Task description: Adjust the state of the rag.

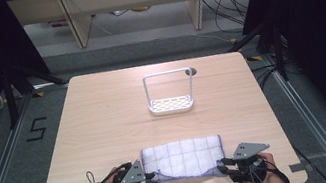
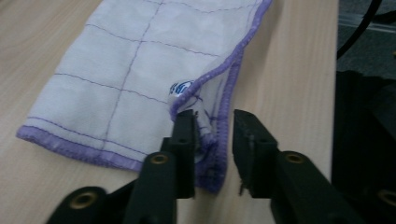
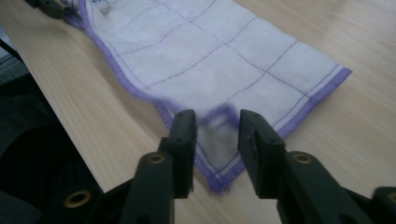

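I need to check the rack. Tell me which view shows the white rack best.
The high view: the white rack stands whole at the far middle of the table, handle loop upright. Both gripper views look at the cloth instead.

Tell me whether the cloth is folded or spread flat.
Folded: the cloth shows doubled purple-hemmed layers at its near corner, where the upper layer lifts between the left tool's jaws.

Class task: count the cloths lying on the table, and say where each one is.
1. The white cloth with purple edging lies folded at the table's near edge, between the left tool and right tool. Nothing suggests another is hidden.
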